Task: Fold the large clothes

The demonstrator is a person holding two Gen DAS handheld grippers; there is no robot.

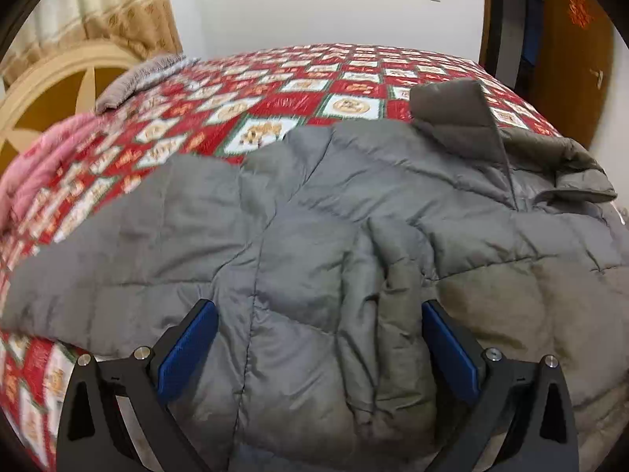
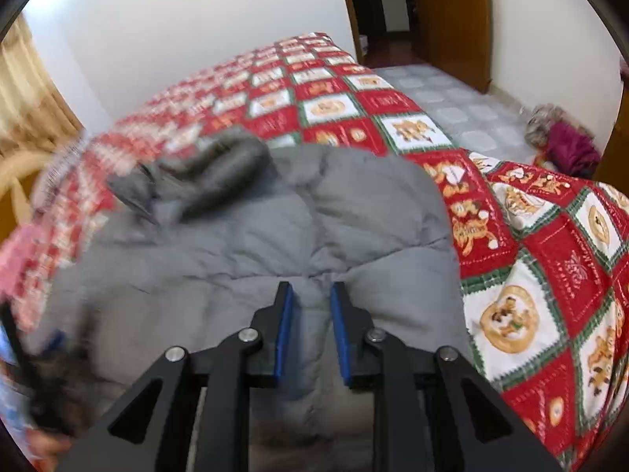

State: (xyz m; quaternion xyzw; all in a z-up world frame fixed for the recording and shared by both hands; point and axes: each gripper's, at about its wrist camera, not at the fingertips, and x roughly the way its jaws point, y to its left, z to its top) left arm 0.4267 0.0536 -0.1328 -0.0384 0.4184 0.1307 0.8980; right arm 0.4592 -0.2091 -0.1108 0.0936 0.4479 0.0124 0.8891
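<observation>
Rumpled grey quilted jacket (image 1: pixel 314 228); collar upturned

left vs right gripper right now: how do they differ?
Left gripper: blue-padded fingers spread wide, open over the grey quilted puffer jacket. Right gripper: fingers nearly together, jacket fabric bunched in the narrow gap. Both point across the jacket on the red patterned bedspread.

Both wrist views low at bed's (image 1: pixel 298 74) near edge, close over grey jacket (image 1: pixel 314 212), facing far wall; share jacket, bedspread.
</observation>
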